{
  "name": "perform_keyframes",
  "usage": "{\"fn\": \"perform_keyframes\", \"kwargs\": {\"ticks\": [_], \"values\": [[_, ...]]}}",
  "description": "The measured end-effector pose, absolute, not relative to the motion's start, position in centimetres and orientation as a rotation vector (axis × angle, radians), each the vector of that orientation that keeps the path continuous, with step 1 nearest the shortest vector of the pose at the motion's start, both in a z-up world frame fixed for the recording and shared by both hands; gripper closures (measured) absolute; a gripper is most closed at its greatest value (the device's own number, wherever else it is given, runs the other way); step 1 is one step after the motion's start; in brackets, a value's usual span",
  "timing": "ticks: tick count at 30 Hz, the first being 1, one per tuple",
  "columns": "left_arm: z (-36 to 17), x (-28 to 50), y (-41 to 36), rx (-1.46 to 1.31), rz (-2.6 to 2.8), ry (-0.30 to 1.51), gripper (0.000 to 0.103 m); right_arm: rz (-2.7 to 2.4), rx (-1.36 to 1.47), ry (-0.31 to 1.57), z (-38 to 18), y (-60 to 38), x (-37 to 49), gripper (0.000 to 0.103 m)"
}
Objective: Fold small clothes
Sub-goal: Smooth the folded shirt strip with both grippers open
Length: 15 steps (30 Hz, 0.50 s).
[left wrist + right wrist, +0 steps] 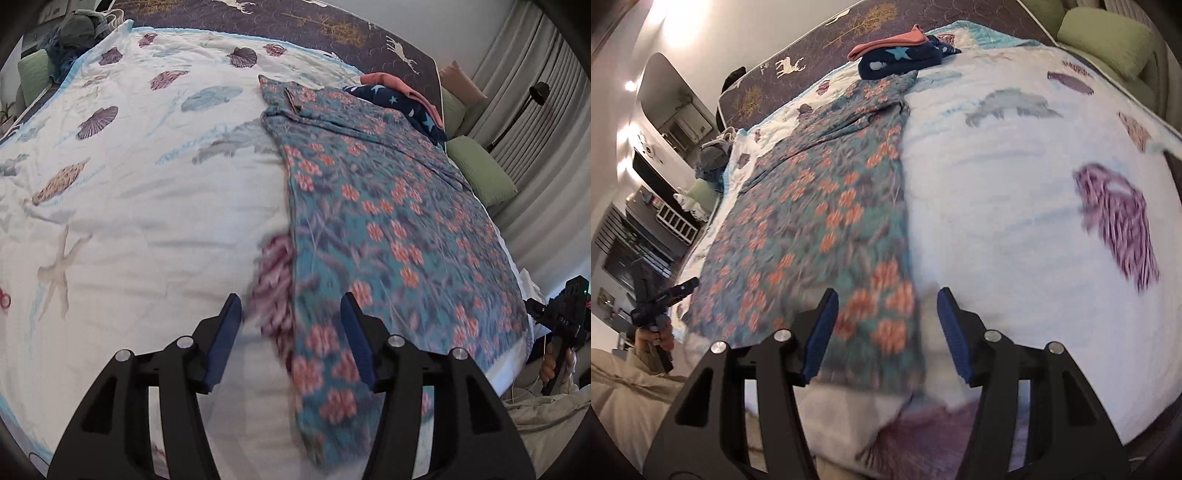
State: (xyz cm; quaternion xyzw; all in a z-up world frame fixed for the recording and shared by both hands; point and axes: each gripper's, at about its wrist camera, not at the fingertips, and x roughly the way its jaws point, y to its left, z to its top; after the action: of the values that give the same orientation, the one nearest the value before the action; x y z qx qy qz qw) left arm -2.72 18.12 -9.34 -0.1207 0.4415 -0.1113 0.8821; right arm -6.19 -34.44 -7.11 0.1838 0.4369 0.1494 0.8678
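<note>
Left wrist view: the left tool hovers released, nothing between its pads, above the near left edge of the floral garment, which lies flat along the bed's right side; folded clothes sit at its far end. Right wrist view: the right tool hangs released over the garment's near right corner. A fold looks about to begin; each tool must first pinch an edge. No containers show.

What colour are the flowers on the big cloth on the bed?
Orange-pink flowers on the teal floral cloth, clearest in the left wrist view.
</note>
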Motion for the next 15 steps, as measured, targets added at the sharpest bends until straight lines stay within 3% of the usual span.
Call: {"fn": "perform_keyframes", "kwargs": {"ticks": [9, 10, 12, 15], "values": [[-9.7, -6.8, 18.7, -0.311, -0.242, 0.899, 0.047, 0.338, 0.436, 0.892, -8.1, -35.0, -8.8, 0.048], [-9.7, -7.0, 18.6, -0.308, -0.250, 0.897, 0.048, 0.334, 0.437, 0.892, -8.2, -35.0, -8.8, 0.053], [-9.8, -7.5, 18.1, -0.308, -0.277, 0.900, 0.063, 0.324, 0.422, 0.894, -8.2, -34.9, -8.9, 0.062], [-10.0, -8.2, 18.4, -0.343, -0.278, 0.897, 0.065, 0.357, 0.459, 0.894, -8.3, -35.2, -9.2, 0.064]]}}
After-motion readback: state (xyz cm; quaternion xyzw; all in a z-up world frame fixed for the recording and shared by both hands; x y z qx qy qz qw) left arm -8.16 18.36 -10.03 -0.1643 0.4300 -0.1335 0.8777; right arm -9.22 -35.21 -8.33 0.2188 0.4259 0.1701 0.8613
